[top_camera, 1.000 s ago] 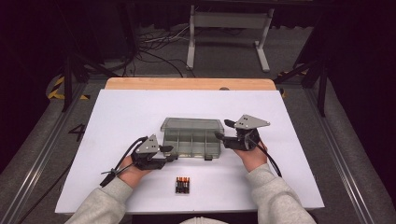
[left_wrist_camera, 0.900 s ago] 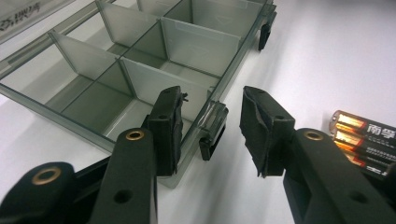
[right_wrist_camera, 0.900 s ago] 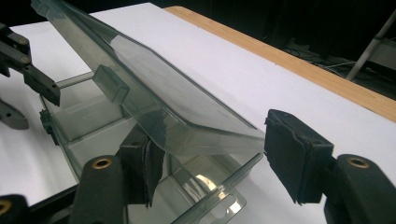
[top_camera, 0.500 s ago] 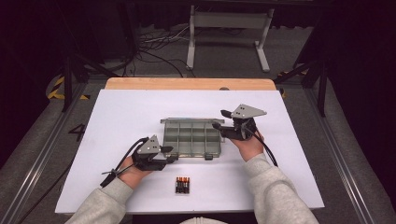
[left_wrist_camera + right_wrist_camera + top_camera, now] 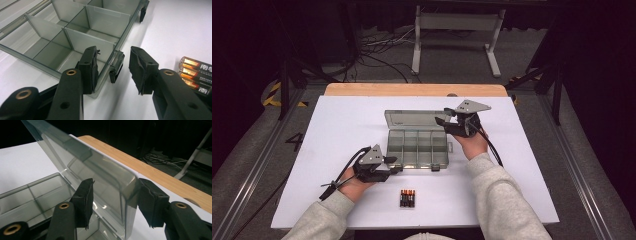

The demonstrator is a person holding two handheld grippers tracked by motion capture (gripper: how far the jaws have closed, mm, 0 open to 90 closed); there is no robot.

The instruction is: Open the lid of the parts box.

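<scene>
Change: your right gripper (image 5: 451,121) has travelled away from you with the lid (image 5: 414,120); a second ago the lid lay nearly shut on the box (image 5: 418,149), now it stands open and leans toward the far edge of the table (image 5: 522,165); your left gripper (image 5: 391,164) has kept its place
Right jaws: they have just been closing; the lid's end edge sits between them, the outer pad (image 5: 150,200) on the edge, the inner pad (image 5: 85,200) a little off the clear wall, so I cannot tell if the grip is firm
Left jaws: half open, astride the front wall at the left latch (image 5: 115,67); the inner pad (image 5: 90,67) is against the wall, the outer one apart
Box: middle of the table, long axis across you, from left to right; compartments empty, opening up
Key relation: the hinge runs along the far long side, so the lid swings away from you; your right hand is nearer to it
Batteries (image 5: 407,198): near edge, just right of your left hand, long axis pointing away from you
</scene>
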